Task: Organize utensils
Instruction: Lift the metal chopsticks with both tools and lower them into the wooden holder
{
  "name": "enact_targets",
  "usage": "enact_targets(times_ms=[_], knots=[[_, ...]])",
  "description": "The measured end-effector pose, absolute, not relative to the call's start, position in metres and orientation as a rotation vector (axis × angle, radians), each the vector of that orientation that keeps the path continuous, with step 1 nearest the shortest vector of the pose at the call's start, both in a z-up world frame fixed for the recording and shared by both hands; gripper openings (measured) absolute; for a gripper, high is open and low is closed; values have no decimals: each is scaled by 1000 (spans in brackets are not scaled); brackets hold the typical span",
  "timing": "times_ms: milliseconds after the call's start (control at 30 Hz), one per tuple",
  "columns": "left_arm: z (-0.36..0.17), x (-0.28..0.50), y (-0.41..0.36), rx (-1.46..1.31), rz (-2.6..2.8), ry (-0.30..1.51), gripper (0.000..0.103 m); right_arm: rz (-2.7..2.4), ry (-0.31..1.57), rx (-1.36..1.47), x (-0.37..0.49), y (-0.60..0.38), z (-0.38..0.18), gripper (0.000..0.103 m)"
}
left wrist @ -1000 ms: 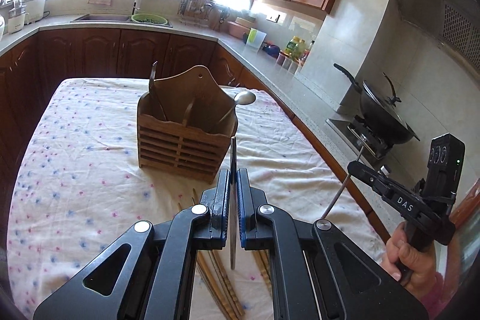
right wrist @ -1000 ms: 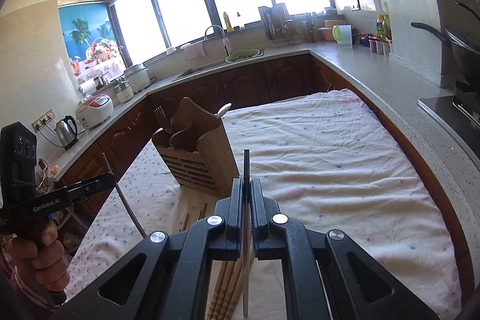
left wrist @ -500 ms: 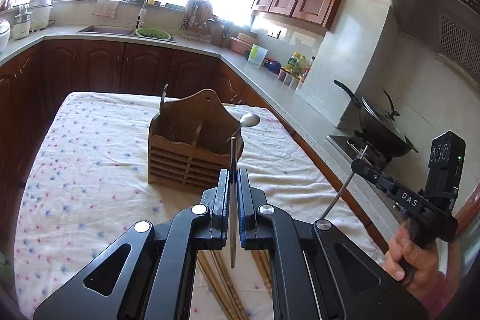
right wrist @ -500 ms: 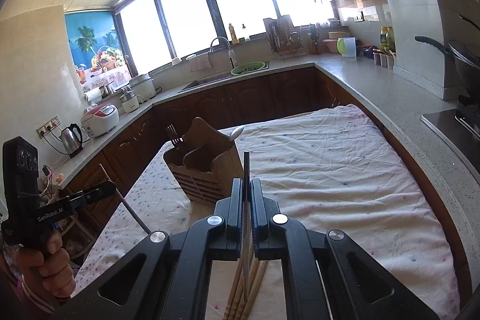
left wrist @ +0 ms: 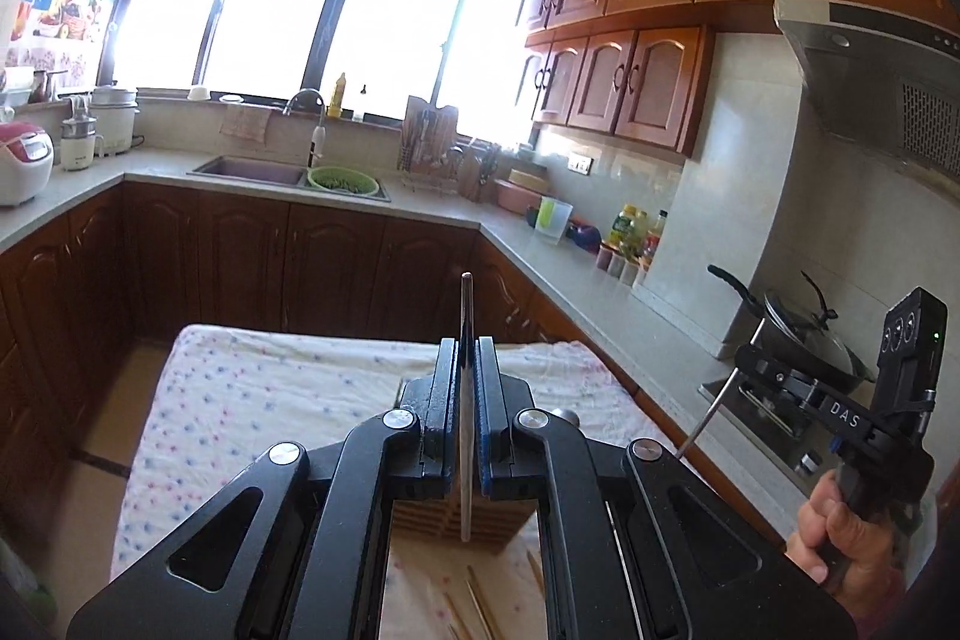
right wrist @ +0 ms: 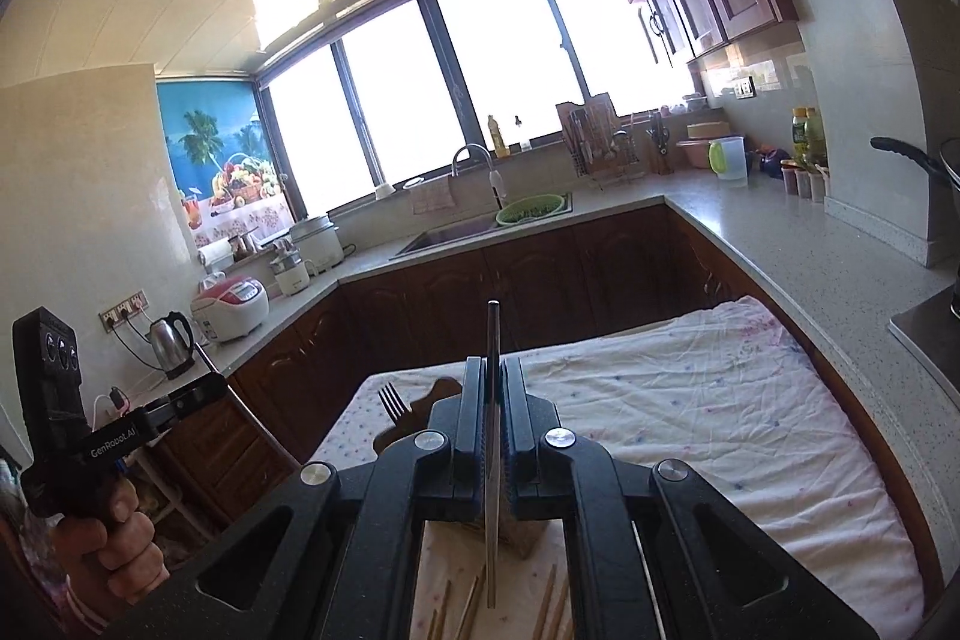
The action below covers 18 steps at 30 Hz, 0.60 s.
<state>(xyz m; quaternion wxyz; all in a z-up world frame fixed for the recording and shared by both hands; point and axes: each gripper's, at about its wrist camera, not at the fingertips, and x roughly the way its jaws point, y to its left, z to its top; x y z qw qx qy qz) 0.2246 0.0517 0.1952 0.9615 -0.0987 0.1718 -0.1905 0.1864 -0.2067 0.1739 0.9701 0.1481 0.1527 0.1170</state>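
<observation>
A thin, flat metal utensil (left wrist: pixel 465 400) stands upright, clamped between the closed jaws of the left claw (left wrist: pixel 465 370), its upper end rising above the fingertips and its lower end hanging below them. A second thin metal utensil (right wrist: pixel 493 436) is pinched upright in the same way by the closed right claw (right wrist: pixel 493 388). Just behind both claws and mostly hidden by them sits the slatted wooden utensil holder (left wrist: pixel 456 523), with a metal fork (right wrist: pixel 393 400) sticking up from it. Pale wooden chopsticks (right wrist: pixel 474 604) lie loose on the white, flower-dotted cloth (left wrist: pixel 252 388) that covers the tabletop, on the near side of the holder. Dark wooden cabinets (left wrist: pixel 288 262) stand beyond.
</observation>
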Motion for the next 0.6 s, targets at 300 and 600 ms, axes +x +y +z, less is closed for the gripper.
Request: enact_targets(times_ms=[300, 600], knots=[[186, 289, 56, -226, -293, 327, 4, 214, 248, 337, 247, -192, 176, 5], [123, 324, 48, -237, -244, 428, 4, 182, 273, 311, 279, -171, 124, 5]])
